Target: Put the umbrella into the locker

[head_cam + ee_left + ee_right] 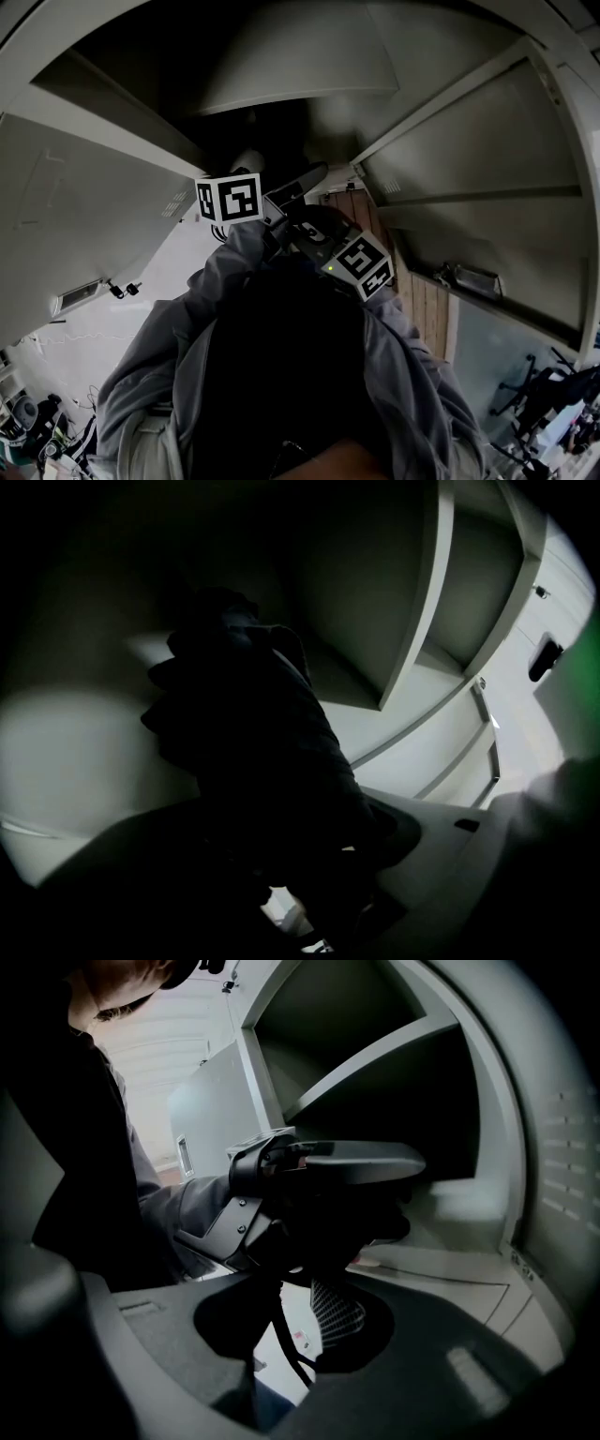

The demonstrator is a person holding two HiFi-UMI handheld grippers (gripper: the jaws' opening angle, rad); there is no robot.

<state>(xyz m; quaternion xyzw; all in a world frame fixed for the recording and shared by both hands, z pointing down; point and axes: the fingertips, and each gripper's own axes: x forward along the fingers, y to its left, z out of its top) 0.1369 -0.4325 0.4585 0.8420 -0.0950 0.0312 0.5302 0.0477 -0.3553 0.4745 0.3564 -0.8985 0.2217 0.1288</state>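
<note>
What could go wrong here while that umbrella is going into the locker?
The umbrella is a dark bundle at the locker's mouth. It's too dark to tell whether the left claw really grips it, so it might slip and fall. The right claw sits close beside it, so they may bump each other or the shelf edge.

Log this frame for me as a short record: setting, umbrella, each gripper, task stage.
Setting: grey metal locker, doors swung wide
Umbrella: dark folded fabric umbrella, up at the locker opening
Left gripper: umbrella right before its jaws; grip too dark to read
Right gripper: close beside the left; grip unclear
Stage: umbrella at locker, not visibly released
</note>
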